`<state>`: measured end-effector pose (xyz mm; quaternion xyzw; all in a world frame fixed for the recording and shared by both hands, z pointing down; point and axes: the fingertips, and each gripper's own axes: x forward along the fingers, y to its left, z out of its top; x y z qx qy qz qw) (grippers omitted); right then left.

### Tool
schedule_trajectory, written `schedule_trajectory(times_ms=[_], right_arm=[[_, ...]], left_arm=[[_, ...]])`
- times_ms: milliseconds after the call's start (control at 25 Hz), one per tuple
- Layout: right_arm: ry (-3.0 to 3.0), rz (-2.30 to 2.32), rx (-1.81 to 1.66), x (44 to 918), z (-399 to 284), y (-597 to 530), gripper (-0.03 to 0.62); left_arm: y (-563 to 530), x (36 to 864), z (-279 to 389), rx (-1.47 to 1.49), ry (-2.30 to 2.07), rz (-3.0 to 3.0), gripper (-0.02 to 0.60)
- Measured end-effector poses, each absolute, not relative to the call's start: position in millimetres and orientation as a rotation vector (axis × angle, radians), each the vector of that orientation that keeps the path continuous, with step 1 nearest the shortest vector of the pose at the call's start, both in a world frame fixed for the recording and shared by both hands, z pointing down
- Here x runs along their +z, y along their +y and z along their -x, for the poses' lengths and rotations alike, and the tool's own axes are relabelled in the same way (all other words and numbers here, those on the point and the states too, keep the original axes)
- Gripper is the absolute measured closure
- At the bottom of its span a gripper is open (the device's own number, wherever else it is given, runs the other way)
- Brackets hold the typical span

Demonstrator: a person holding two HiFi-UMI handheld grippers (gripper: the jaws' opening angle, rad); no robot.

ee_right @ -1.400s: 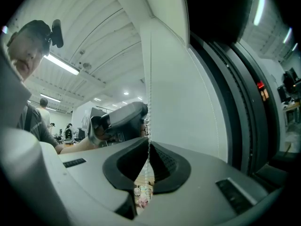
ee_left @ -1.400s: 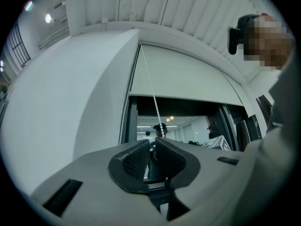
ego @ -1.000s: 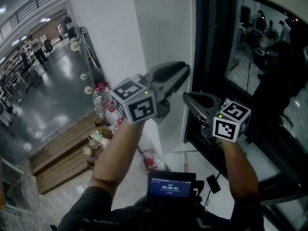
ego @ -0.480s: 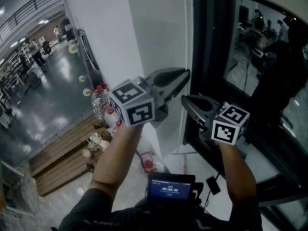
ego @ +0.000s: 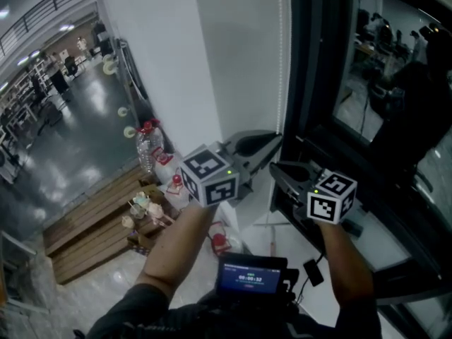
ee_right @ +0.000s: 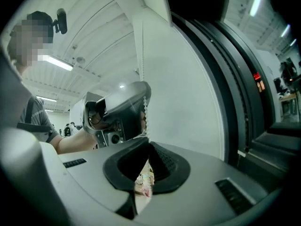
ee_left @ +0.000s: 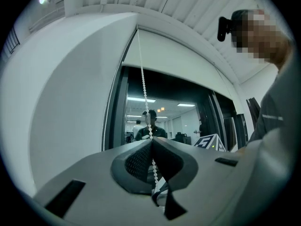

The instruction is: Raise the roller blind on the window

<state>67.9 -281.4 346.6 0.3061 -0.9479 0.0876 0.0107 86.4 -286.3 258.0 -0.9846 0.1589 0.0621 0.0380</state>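
Observation:
A white bead chain (ego: 280, 62) hangs down the edge of the dark window frame (ego: 304, 83). My left gripper (ego: 275, 139) and right gripper (ego: 275, 167) meet at it, the left just above the right. In the left gripper view the bead chain (ee_left: 142, 79) drops from the blind's top corner into my left gripper (ee_left: 151, 139), which is shut on it. The white roller blind (ee_left: 178, 62) covers only the top of the window there. In the right gripper view the bead chain (ee_right: 145, 112) runs into my shut right gripper (ee_right: 148, 143), with the left gripper (ee_right: 120, 109) close above.
A window sill (ego: 385, 242) runs under my right arm. On the floor at the left, bottles and small clutter (ego: 150, 193) sit by a wooden platform (ego: 85, 235). A small screen (ego: 251, 272) hangs at my chest. People stand far off in the hall.
Both grippers have come down together along the bead chain, staying shut and keeping the same spacing, the left just above the right.

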Motion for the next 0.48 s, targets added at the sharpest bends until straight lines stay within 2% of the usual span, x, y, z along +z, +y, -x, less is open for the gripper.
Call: schedule_trajectory(times_ms=[360,480], right_arm=[[-2.899,-0.976,0.283,377.2,-74.5,-277.2,0.588],[-2.863,-1.037,0.205,363.6,-95.2,-272.7,0.553]], left_arm=[[-284.4,290.9,-87.2,0.175,0.543,3.034,0.578],[-285.6,290.7,-86.4,0.165,0.562,3.019,0.578]])
